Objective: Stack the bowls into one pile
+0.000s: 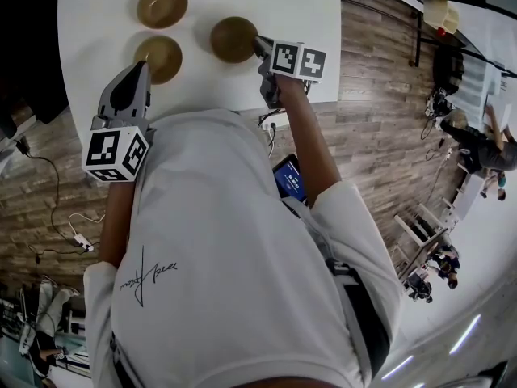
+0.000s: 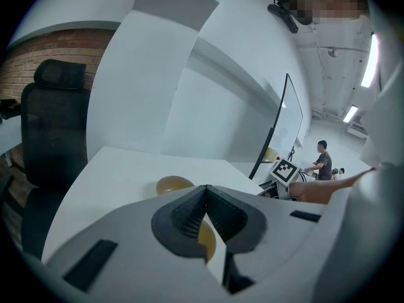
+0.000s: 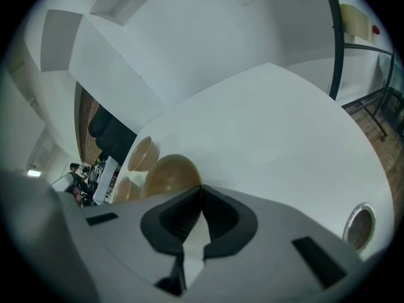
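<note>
- Left claw [image 2: 205,189]: clenched, jaws tip to tip, nothing gripped.
- Right claw [image 3: 201,189]: clenched likewise, empty; tip right at the edge of the right bowl [image 1: 233,39], contact not determinable.
- Near-left bowl [image 1: 158,58]: just ahead of the left claw tip, not between its jaws.
- Far bowl [image 1: 161,5]: beyond the near-left bowl, apart from it.
- All three bowls: brown, set singly on the white tabletop [image 1: 315,14], none stacked.
- White shirt [image 1: 234,257]: below the tabletop edge, filling the lower head view.
</note>
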Demonstrator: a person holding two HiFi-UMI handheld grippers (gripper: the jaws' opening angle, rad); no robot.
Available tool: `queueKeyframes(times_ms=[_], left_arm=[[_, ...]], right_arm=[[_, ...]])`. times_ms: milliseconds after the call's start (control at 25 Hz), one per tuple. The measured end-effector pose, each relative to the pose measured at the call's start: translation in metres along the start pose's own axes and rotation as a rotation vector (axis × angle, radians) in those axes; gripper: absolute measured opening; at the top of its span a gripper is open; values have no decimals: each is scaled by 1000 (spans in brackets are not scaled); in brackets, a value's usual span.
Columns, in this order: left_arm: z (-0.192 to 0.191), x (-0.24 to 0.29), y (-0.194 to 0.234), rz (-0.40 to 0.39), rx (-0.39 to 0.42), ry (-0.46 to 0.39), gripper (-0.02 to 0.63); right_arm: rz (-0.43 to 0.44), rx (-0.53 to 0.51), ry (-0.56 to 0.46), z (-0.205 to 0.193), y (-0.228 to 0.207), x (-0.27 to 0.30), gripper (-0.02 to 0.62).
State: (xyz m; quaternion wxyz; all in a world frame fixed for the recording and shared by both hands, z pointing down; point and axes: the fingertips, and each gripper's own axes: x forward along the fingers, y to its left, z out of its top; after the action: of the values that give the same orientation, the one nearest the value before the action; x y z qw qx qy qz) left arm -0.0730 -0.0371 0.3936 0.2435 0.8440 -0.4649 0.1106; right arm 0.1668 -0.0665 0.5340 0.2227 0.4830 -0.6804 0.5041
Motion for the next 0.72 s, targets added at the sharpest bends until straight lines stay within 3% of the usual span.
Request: queueKeyframes(times_ms=[720], left_arm=[[-1, -7, 5, 29, -26, -9, 8]], right_arm=[[21, -1, -9, 7, 11, -8, 17]])
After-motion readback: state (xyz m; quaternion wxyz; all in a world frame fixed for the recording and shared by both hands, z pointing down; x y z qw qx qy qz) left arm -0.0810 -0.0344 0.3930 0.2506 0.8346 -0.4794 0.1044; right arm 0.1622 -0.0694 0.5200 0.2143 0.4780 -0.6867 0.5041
